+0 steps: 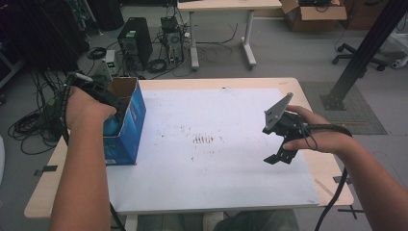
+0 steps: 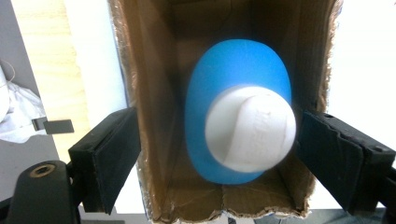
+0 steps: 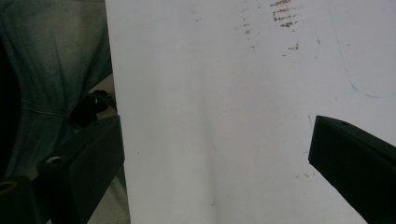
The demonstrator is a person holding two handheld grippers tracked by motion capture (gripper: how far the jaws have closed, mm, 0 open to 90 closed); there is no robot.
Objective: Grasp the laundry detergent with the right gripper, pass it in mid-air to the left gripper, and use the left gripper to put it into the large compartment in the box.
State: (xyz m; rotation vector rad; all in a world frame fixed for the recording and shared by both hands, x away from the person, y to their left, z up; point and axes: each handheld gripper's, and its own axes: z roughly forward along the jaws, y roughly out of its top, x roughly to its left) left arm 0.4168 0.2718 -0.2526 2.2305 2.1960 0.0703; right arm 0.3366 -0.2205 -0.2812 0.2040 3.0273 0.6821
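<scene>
1. Count: one blue carton, open-topped, at the tabletop's left edge; one blue bottle with white cap inside it.
2. Left tool: jaws spread, straddling the carton mouth, one jaw outside its wall; grips nothing.
3. Right tool: jaws spread, empty, hovering over the white sheet.
4. Sheet carries brown smudges.
</scene>
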